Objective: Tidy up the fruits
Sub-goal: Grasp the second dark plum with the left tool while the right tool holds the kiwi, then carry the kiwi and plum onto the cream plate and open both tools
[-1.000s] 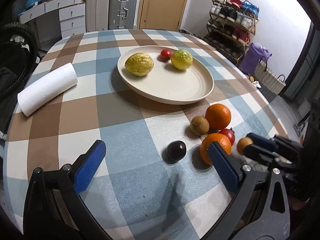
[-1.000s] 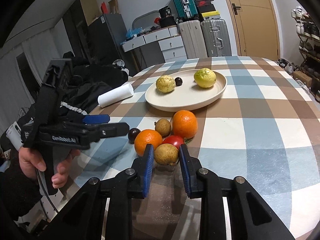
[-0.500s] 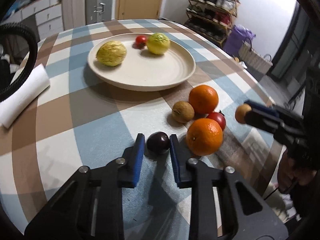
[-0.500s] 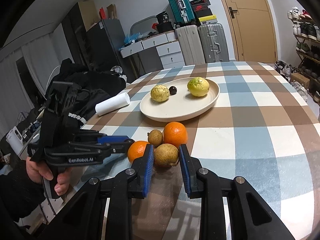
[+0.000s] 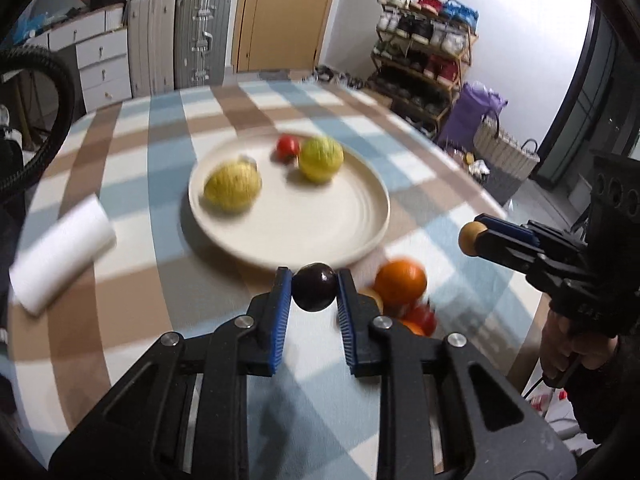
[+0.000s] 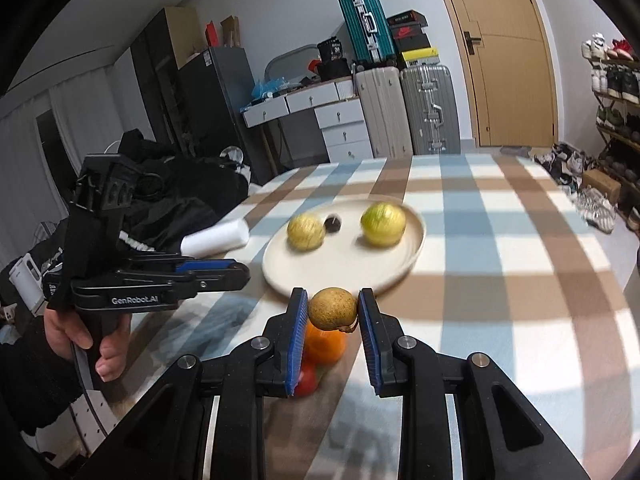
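My left gripper (image 5: 314, 286) is shut on a dark purple plum (image 5: 314, 287), held in the air just short of the cream plate (image 5: 360, 216). My right gripper (image 6: 333, 309) is shut on a small brown fruit (image 6: 333, 308), also lifted before the plate (image 6: 344, 268). In the left wrist view the right gripper (image 5: 474, 239) shows at the right with that brown fruit (image 5: 470, 239) at its tip. On the plate lie two yellow-green fruits (image 5: 233, 186) (image 5: 321, 159) and a small red fruit (image 5: 288, 146). An orange (image 5: 400, 280) and red fruits (image 5: 422, 318) stay on the checked tablecloth below.
A white paper roll (image 5: 60, 254) lies on the table's left side. Past the table's far edge stand suitcases (image 5: 202, 40), drawers (image 5: 106, 64) and a shoe rack (image 5: 426, 60). A hand (image 6: 80, 336) holds the left gripper's handle (image 6: 120, 280) at the table's left edge.
Both grippers have risen off the table with their fruits and moved toward the plate. The left gripper, open a second ago, closed on the plum and lifted it.
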A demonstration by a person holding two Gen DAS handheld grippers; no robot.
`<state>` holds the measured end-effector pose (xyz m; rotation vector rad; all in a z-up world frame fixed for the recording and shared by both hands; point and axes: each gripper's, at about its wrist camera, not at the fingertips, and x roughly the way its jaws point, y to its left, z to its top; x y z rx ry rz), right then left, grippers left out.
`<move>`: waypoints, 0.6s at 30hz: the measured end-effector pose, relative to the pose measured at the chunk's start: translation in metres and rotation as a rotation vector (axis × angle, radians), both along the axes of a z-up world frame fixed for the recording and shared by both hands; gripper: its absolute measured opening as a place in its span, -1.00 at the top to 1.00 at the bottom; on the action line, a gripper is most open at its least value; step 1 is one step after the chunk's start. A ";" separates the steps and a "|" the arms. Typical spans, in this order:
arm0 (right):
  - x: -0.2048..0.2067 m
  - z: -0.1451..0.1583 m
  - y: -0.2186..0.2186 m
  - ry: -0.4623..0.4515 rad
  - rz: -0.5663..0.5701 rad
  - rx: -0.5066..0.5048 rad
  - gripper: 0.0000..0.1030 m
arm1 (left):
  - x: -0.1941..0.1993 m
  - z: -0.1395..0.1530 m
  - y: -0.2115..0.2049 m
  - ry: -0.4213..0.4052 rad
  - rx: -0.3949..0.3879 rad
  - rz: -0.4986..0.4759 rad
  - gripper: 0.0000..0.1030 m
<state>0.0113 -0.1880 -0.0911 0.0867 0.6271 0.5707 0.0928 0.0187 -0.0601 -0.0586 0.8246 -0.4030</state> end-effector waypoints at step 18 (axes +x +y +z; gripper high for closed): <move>0.158 0.057 0.025 -0.037 0.069 -0.027 0.49 | 0.154 0.034 -0.009 -0.038 -0.020 0.056 0.61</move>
